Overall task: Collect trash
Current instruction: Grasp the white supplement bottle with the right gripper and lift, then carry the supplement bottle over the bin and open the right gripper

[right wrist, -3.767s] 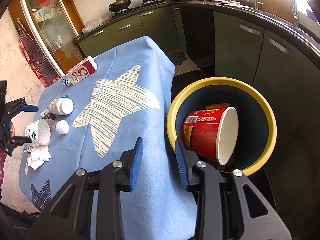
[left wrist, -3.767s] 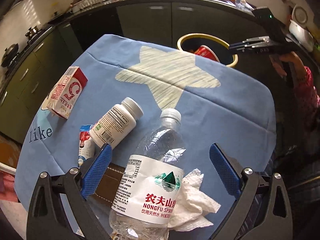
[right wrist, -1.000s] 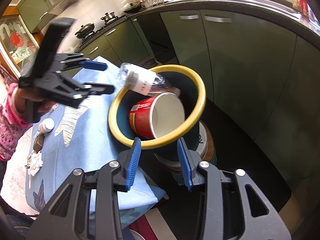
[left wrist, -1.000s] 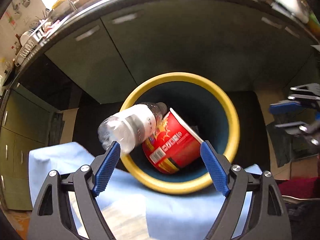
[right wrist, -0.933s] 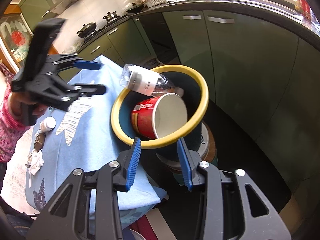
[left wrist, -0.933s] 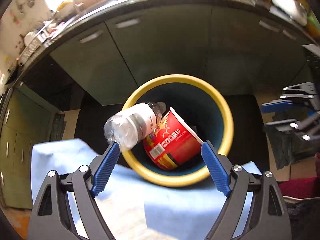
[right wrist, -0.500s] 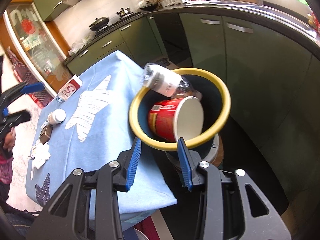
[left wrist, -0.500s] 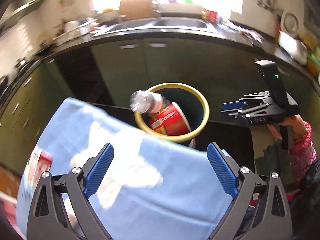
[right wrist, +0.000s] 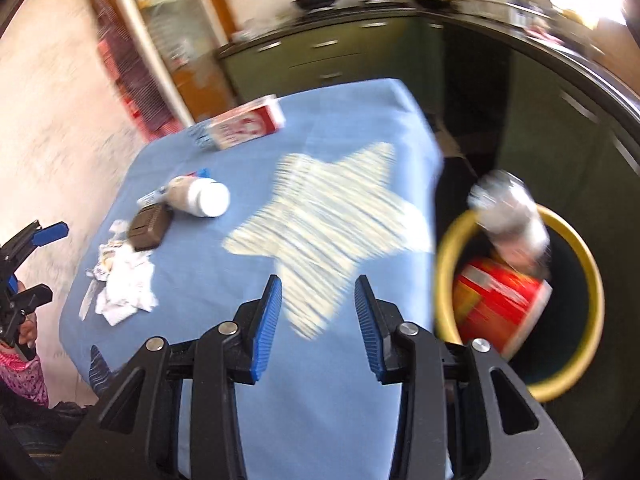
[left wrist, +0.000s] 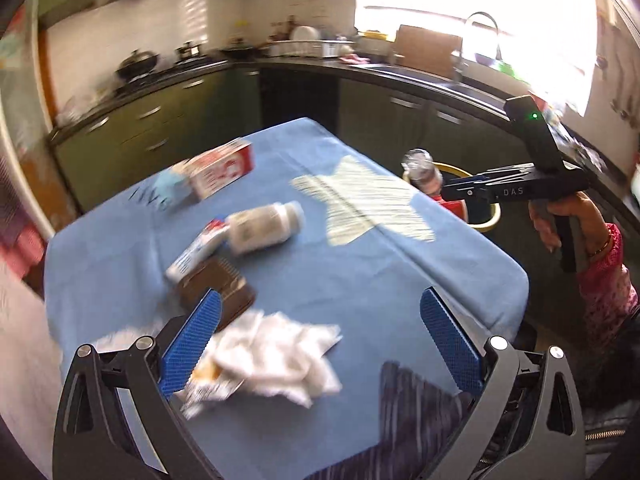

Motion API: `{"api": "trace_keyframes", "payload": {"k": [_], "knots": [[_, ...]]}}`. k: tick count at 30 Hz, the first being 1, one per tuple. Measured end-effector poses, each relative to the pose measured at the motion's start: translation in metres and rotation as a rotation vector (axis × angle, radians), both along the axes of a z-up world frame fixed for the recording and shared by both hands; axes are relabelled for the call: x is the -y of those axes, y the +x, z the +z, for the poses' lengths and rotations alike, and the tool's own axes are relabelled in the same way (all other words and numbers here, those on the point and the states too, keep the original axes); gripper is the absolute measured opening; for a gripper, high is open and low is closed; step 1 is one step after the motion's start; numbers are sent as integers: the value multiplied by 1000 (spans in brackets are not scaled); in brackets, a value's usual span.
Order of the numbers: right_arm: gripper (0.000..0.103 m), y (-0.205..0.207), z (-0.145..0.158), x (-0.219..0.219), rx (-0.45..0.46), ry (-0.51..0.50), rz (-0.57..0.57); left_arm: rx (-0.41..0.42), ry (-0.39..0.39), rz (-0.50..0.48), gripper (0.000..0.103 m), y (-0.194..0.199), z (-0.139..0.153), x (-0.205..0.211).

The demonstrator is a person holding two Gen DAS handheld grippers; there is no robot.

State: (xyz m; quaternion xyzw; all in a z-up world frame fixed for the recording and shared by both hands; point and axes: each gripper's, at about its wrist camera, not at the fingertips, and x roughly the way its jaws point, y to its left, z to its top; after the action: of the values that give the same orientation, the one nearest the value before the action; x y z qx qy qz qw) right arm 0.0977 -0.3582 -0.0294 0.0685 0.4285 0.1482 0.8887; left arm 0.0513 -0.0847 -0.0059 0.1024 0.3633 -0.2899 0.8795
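My left gripper [left wrist: 316, 332] is open and empty, low over the near end of the blue tablecloth [left wrist: 360, 280], just above a crumpled white tissue [left wrist: 272, 356]. A brown wallet-like case [left wrist: 218, 294], a small sachet [left wrist: 196, 250], a white pill bottle [left wrist: 264, 226] and a red-white carton [left wrist: 220, 170] lie beyond. My right gripper [right wrist: 316, 320] is open and empty over the cloth's star [right wrist: 324, 224]. The yellow-rimmed bin [right wrist: 580, 352] holds a red cup [right wrist: 496, 304] and a clear water bottle [right wrist: 508, 216] sticking out over its rim.
Dark green kitchen cabinets [left wrist: 160, 136] and a black counter ring the table. The bin stands off the table's far right edge [left wrist: 486, 226]. The right gripper also shows in the left wrist view [left wrist: 500, 190], held near the bin. A striped dark patch [left wrist: 420, 412] is on the cloth's near corner.
My left gripper let go of the water bottle into the bin and swung back over the table to the tissue. My right gripper turned from the bin toward the table.
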Motion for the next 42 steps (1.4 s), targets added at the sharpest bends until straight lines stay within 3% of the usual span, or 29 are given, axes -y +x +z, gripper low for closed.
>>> {"api": "trace_keyframes", "payload": {"k": [2, 4, 8, 10, 13, 16, 24, 33, 42], "knots": [[38, 21, 4, -33, -5, -27, 101, -7, -32, 38, 98, -3, -4, -22], [48, 38, 6, -64, -11, -59, 194, -2, -55, 73, 98, -4, -7, -37], [58, 73, 8, -120, 0, -94, 402, 16, -73, 116, 98, -5, -13, -58], [68, 89, 3, -140, 20, -156, 476, 4, -87, 124, 98, -4, -16, -63], [69, 112, -9, -152, 10, -196, 525, -14, -96, 131, 98, -4, -23, -66], [69, 130, -20, -160, -29, -159, 568, -22, -96, 127, 98, -2, -28, -68], [68, 142, -37, -172, -60, -118, 626, -49, -112, 116, 98, 8, -39, -61], [46, 126, -42, -175, -36, -121, 621, -69, -123, 101, 98, 7, -45, -51], [46, 97, -33, -164, 13, -100, 555, -67, -138, 95, 98, -1, -46, -48]]}}
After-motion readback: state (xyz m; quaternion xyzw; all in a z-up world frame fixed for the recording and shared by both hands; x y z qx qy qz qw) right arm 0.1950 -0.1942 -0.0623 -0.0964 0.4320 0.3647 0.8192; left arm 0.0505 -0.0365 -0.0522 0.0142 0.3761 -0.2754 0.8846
